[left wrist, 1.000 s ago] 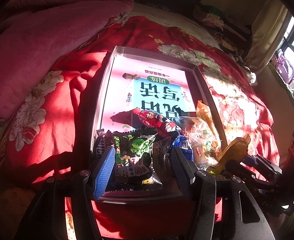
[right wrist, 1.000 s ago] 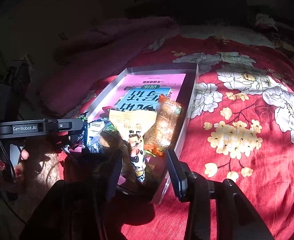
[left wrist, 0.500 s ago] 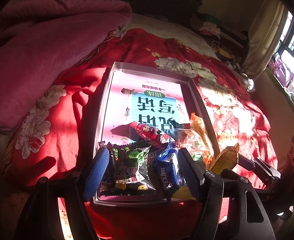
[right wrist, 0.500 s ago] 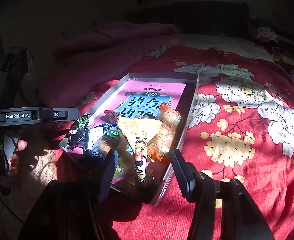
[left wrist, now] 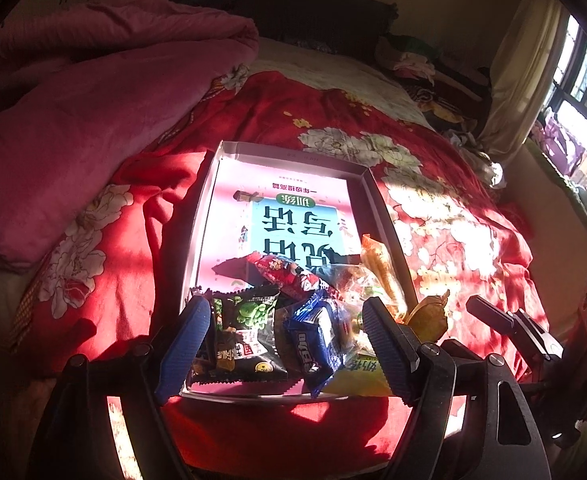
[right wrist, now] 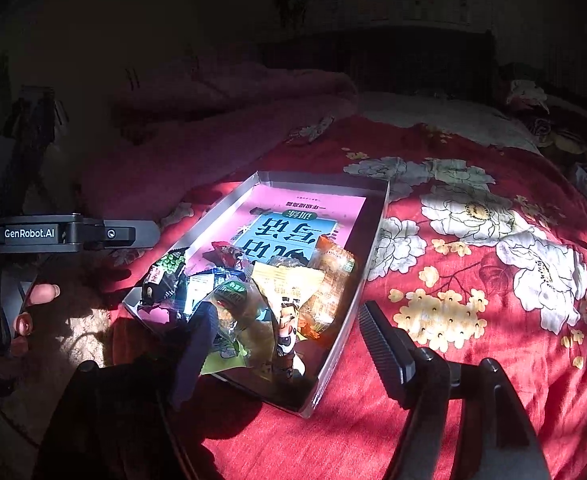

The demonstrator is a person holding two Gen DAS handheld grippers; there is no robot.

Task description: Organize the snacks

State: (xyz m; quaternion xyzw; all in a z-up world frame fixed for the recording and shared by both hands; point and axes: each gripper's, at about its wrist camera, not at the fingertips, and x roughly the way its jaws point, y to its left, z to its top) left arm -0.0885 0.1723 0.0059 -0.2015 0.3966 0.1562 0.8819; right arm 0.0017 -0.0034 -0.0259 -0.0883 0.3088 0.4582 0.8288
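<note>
- Snacks lie heaped at the near end of a shallow grey tray (left wrist: 367,184) on the red floral bedspread (right wrist: 473,280); the far end of the tray shows only a pink and blue printed sheet (left wrist: 293,216).
- My left gripper (left wrist: 289,344) has its jaws spread wide and holds nothing. Its blue-padded fingers (left wrist: 185,344) frame a black pea packet (left wrist: 245,332) and a blue wrapped biscuit (left wrist: 313,340), though I cannot tell whether either pad touches them.
- My right gripper (right wrist: 289,348) also stands wide and empty. One finger sits in front of the pile's near corner; the other is over the bedspread, outside the tray wall.
- In the pile I also see a red wrapper (left wrist: 289,276), an orange packet (right wrist: 329,280) against the right wall, a pale yellow packet (right wrist: 289,284) standing on edge, and a clear bag with a green label (right wrist: 233,300).
- A folded pink blanket (left wrist: 93,100) lies well apart, to the left of the tray.
- From the right wrist view, the left gripper shows at the left edge of the frame, beside the tray.
</note>
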